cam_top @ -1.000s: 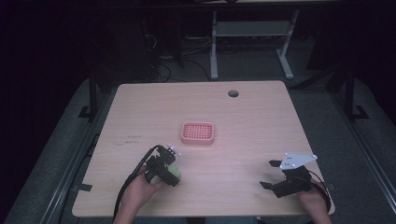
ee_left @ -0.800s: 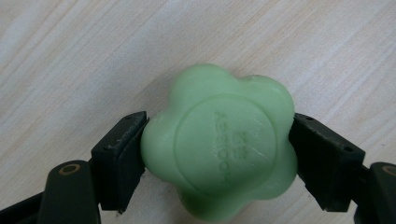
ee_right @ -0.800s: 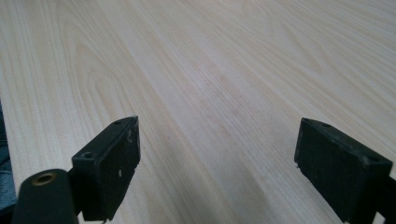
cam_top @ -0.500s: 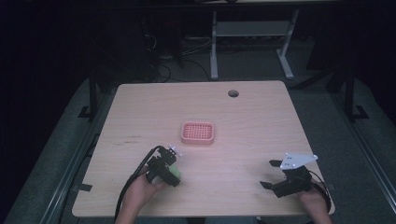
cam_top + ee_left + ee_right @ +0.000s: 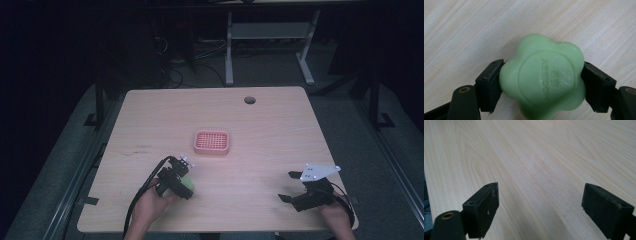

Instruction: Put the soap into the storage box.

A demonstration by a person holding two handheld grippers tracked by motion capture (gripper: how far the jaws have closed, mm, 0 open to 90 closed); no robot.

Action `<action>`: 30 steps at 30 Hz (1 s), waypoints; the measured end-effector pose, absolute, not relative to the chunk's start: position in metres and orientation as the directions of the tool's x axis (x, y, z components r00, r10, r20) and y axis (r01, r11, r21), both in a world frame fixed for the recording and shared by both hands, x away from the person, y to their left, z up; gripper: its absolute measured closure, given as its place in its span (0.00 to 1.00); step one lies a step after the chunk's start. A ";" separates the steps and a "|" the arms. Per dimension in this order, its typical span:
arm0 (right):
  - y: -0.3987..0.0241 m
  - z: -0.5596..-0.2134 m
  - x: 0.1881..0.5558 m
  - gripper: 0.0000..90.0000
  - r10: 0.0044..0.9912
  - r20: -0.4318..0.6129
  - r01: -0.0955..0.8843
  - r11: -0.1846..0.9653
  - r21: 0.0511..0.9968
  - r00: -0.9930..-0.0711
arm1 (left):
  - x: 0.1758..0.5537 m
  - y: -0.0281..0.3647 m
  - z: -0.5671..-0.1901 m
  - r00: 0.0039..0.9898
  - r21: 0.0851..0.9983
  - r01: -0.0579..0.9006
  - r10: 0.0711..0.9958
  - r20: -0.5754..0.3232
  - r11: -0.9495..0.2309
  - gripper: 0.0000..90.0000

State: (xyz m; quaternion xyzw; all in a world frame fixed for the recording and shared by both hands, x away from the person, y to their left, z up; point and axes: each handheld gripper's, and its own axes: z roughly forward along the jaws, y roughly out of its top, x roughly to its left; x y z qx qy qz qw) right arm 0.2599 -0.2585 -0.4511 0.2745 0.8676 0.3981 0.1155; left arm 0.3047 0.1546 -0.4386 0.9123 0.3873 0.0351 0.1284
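Note:
A pale green flower-shaped soap [image 5: 543,80] with embossed lettering sits between the two black jaws of my left gripper [image 5: 541,85], which is shut on it, the pads [image 5: 491,82] pressing its sides just above the wooden table. In the high view the left gripper [image 5: 176,181] is at the table's front left with the green soap [image 5: 186,182] in it. A pink grated soap dish [image 5: 212,143] lies near the table's middle, a short way beyond that gripper. My right gripper [image 5: 292,187] rests at the front right, open, with bare wood between its jaws [image 5: 541,207].
The light wooden table [image 5: 280,130] has a round cable hole [image 5: 249,100] near its far edge. Dark floor, cables and a white desk frame [image 5: 265,35] lie beyond the table. A person's hands [image 5: 150,205] hold both grippers at the front edge.

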 end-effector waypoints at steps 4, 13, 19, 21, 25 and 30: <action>-0.259 -0.450 0.259 0.15 0.571 0.021 0.387 0.529 0.756 -0.821 | 0.305 0.153 -0.436 0.698 0.266 0.696 0.716 -0.030 -0.667 0.29; -0.259 -0.450 0.259 0.15 0.572 0.019 0.386 0.529 0.756 -0.820 | 0.305 0.153 -0.439 0.692 0.236 0.706 0.721 -0.026 -0.668 0.30; -0.259 -0.450 0.259 0.15 0.572 0.019 0.386 0.528 0.756 -0.820 | 0.307 0.152 -0.439 0.693 0.214 0.708 0.721 -0.029 -0.672 0.30; -0.259 -0.450 0.259 0.15 0.572 0.019 0.386 0.529 0.756 -0.820 | 0.308 0.150 -0.438 0.693 0.197 0.710 0.720 -0.030 -0.676 0.30; -0.259 -0.450 0.259 0.15 0.571 0.015 0.383 0.530 0.756 -0.821 | 0.311 0.147 -0.439 0.689 0.163 0.717 0.724 -0.024 -0.677 0.29; -0.259 -0.450 0.259 0.15 0.570 0.015 0.383 0.531 0.756 -0.821 | 0.310 0.144 -0.440 0.697 0.158 0.709 0.718 0.000 -0.688 0.29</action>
